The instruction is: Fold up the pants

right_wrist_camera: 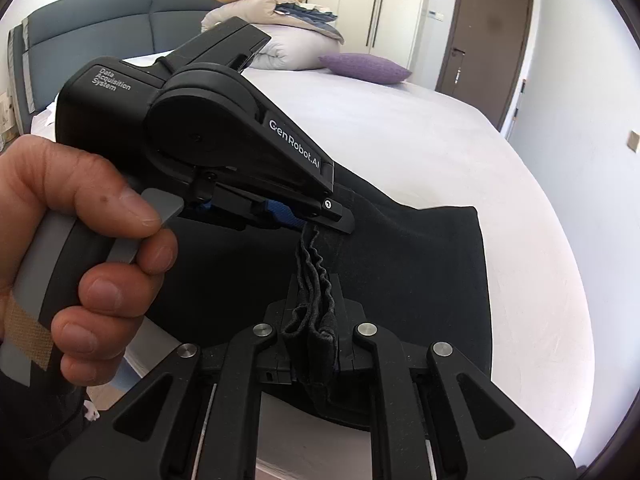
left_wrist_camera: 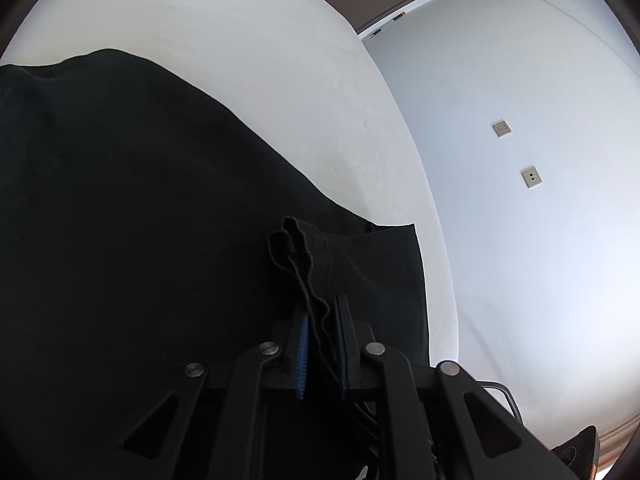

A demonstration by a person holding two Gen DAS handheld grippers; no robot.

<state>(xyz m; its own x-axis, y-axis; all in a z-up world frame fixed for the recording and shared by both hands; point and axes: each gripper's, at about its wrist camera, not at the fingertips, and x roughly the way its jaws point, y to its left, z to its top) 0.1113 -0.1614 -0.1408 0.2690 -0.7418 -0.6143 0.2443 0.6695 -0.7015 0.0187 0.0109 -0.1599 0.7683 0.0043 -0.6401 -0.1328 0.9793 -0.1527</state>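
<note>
Only rightward — hand (right_wrist_camera: 76,248), purple pillow (right_wrist_camera: 366,67)

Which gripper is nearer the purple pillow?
Left. The left gripper sits farther up the bed toward the purple pillow; the right gripper trails behind it.

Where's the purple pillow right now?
In the right wrist view, the purple pillow lies on the white bed, upper centre, right of the folded duvet pile and left of the brown door.
</note>
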